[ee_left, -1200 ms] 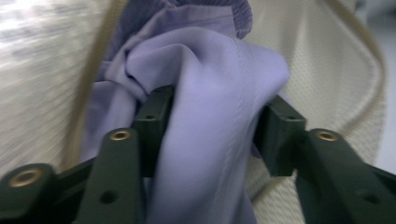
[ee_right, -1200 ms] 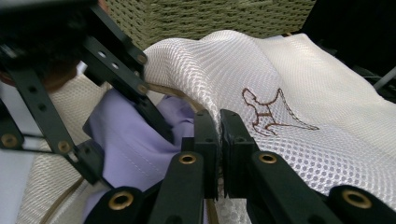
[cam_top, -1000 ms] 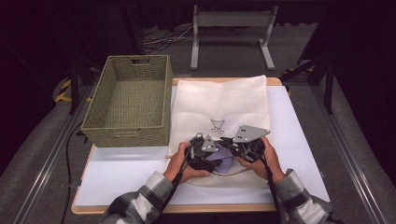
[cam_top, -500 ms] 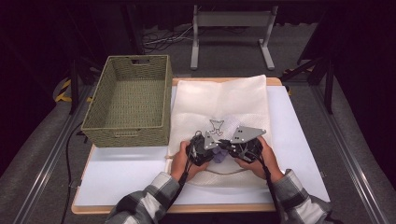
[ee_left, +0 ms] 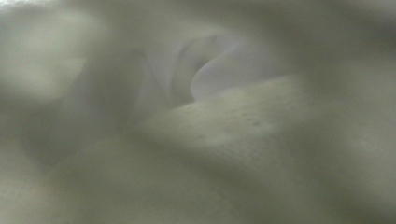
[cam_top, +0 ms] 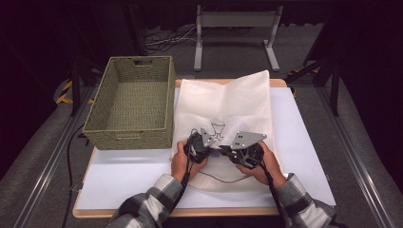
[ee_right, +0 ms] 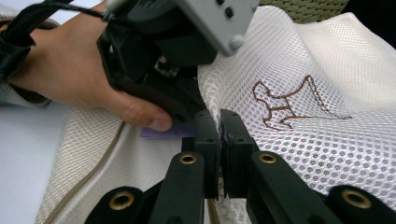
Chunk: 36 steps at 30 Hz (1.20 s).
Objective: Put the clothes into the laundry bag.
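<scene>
the left gripper has its camera pushed into blurry white cloth, so i cannot tell how its jaws stand. the right gripper has its jaws pinched tight on a fold of the bag (a white mesh one with a brown dog drawn on it). a bit of purple peeks from under the left hand, too hidden to name. the basket sits at 9 o'clock from the bag, touching it, on the table.

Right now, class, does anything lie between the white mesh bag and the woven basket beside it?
Nothing visible: the white mesh bag lies right beside the olive woven basket, whose inside looks bare.
</scene>
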Each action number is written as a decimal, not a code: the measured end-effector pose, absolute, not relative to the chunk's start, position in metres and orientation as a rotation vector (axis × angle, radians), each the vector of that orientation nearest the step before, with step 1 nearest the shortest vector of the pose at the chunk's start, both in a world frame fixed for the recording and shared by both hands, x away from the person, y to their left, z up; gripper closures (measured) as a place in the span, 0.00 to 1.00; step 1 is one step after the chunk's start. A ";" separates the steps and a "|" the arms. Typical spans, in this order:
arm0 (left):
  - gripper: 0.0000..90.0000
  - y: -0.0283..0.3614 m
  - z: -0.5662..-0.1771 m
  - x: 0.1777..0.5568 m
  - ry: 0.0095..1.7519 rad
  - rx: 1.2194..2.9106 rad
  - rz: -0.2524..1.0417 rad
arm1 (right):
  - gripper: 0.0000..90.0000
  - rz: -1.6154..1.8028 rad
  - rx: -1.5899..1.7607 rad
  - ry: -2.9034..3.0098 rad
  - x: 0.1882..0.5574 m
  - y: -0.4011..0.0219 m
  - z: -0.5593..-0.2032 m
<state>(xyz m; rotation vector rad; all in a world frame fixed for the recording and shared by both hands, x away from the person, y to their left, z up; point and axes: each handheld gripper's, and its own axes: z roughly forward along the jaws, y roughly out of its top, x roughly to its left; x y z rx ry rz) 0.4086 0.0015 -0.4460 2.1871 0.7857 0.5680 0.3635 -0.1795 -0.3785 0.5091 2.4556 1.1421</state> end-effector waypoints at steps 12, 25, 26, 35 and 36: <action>0.63 0.015 -0.429 0.389 0.614 2.185 0.441 | 0.97 1.144 0.531 2.414 0.366 -0.187 -0.376; 0.90 0.051 -0.408 0.363 0.499 2.211 0.422 | 0.97 1.186 0.545 2.372 0.365 -0.194 -0.367; 0.93 0.051 -0.408 0.363 0.499 2.211 0.422 | 0.97 1.186 0.545 2.372 0.365 -0.194 -0.367; 0.96 0.031 -0.425 0.377 0.477 2.314 0.374 | 0.97 1.166 0.521 2.405 0.364 -0.188 -0.370; 0.97 0.027 -0.427 0.380 0.479 2.319 0.369 | 0.97 1.165 0.521 2.407 0.364 -0.188 -0.371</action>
